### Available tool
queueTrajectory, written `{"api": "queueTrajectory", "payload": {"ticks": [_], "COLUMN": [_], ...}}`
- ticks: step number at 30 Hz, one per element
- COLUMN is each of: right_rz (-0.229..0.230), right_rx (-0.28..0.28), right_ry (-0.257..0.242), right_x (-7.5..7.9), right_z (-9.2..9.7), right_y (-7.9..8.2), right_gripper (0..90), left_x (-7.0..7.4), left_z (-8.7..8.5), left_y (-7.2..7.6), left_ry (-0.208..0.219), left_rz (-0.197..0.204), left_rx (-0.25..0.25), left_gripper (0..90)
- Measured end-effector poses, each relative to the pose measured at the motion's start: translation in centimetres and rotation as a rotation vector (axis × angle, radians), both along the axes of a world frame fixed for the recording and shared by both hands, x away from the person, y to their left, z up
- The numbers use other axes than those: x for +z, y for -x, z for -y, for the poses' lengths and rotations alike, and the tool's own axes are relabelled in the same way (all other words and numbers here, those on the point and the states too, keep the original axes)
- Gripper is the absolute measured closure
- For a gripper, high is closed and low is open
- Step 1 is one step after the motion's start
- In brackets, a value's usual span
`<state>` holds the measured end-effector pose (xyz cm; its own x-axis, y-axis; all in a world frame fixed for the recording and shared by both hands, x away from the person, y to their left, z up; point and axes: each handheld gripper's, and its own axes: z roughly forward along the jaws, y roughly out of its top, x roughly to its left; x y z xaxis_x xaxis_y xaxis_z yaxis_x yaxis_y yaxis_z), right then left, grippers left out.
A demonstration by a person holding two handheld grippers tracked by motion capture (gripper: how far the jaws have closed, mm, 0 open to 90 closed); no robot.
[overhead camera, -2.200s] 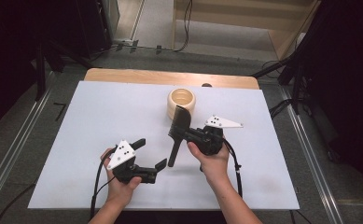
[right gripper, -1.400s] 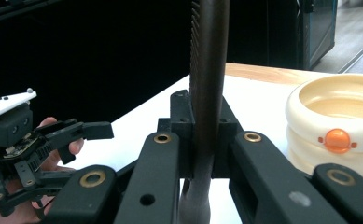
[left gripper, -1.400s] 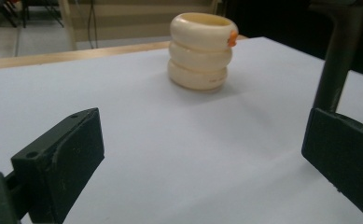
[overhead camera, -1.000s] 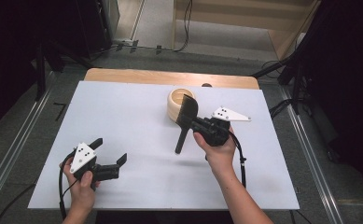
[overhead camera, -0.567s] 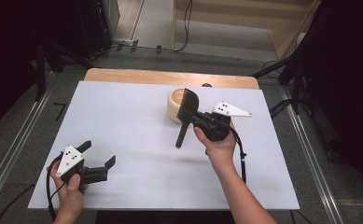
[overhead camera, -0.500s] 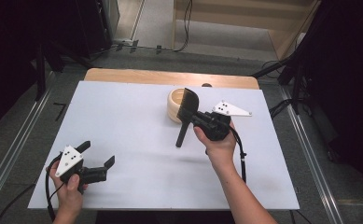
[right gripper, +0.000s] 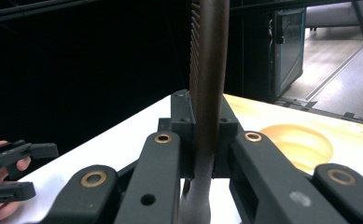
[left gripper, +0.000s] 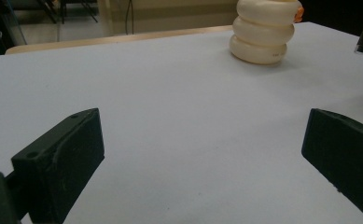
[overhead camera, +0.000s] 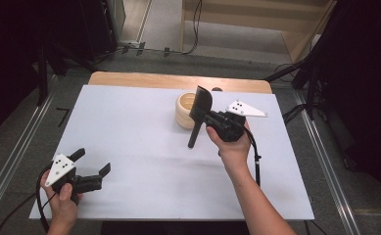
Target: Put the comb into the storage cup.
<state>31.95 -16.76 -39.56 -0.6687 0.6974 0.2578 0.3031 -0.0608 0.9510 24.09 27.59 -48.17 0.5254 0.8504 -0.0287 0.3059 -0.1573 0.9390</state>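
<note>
Holding the spatula (overhead camera: 198, 113) clamped in my right gripper (overhead camera: 211, 119), blade up, mid-frame right by the cream holder (overhead camera: 185, 111). Left gripper (overhead camera: 92, 163) hangs empty, jaws apart, lower left over the counter (overhead camera: 139, 127). Guessing dropping it in the holder is what's left.

The ringed holder (overhead camera: 187, 110) stands far back on the worktop (overhead camera: 129, 127); the spatula (overhead camera: 198, 116) is just right of it, the left tongs (overhead camera: 91, 162) well apart at the near left.
</note>
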Motion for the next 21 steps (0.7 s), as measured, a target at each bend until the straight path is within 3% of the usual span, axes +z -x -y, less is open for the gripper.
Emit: {"api": "queueTrajectory", "payload": {"ticks": [12,16,21], "right_rz": [0.016,0.024,0.021], "right_rx": [-0.018,-0.028,-0.041], "right_ry": [-0.006,-0.007,-0.014], "right_x": [0.7,1.1,1.3], "right_z": [0.3,0.6,0.9], "right_y": [-0.6,-0.9,-1.2], "right_gripper": [82.2,82.2,82.2], "left_x": [-0.5,-0.4,-0.5], "left_z": [-0.6,-0.8,-0.9], "left_y": [0.2,0.4,0.7], "left_ry": [0.016,0.054,0.063], "left_rz": [0.018,0.021,0.04], "left_rx": [-0.024,-0.036,-0.065], "left_gripper": [0.0,0.0,0.0]}}
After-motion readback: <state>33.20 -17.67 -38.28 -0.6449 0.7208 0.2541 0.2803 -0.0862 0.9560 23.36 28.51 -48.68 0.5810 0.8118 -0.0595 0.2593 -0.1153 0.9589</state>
